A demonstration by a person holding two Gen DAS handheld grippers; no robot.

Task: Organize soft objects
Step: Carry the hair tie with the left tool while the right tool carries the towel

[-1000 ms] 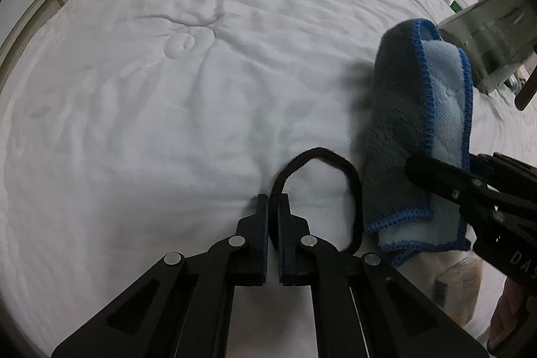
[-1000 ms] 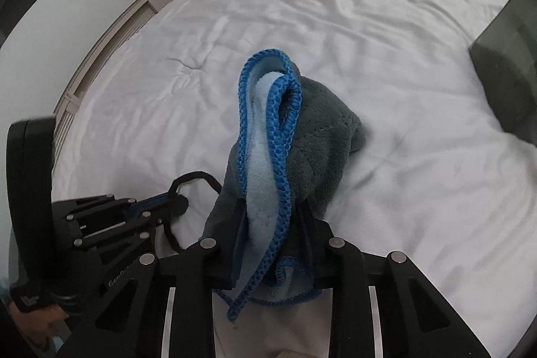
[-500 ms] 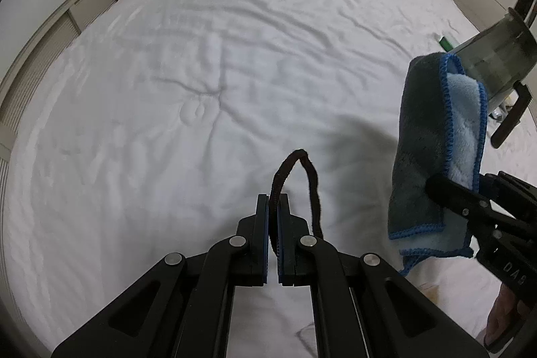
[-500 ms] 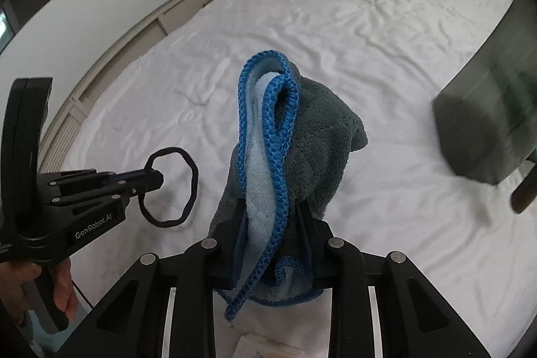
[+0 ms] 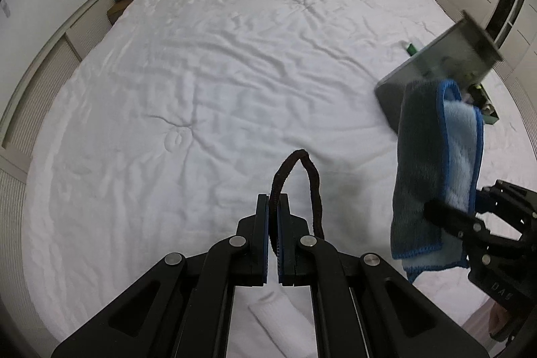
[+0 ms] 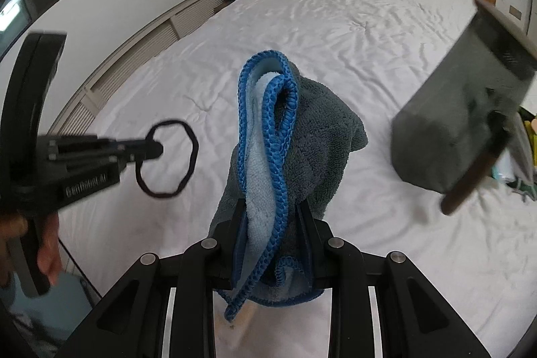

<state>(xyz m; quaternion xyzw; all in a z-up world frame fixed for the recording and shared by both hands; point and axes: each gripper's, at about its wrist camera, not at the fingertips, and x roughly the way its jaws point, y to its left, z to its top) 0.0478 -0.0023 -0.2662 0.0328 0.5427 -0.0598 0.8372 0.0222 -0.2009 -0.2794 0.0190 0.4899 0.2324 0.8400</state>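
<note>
left gripper [image 5: 272, 217] is clamped tight on a dark brown hair tie [image 5: 295, 180], pinching one short bit of the loop so the rest hangs free past the fingertips, clear of the bed [image 5: 201, 72]; in the right wrist view the hair tie [image 6: 167, 156] reads as a near-round ring held edge-on from the side, its plane roughly upright, no real long axis beyond a slight stretch away from the pads; right gripper [image 6: 272, 223] is closed on a folded grey-and-light-blue cloth [image 6: 285, 140] with bright blue stitched edging; jaws bite the lower part of the fold so the bulk stands out beyond the fingers, long axis running along the gripper line, folded loop end pointing away toward the headboard end of the bed; both items are lifted off the sheet, near the foot end, cloth toward the right edge; probably carried to be sorted somewhere, destination not clear; grey bin [image 6: 463, 109] sits by the right edge of the bed, blurred, likely the drop spot but that's a guess; white sock [image 5: 285, 324] lies on the bed at the foot edge, under the left gripper; person's hand [image 6: 43, 257] grips the left tool's handle
</note>
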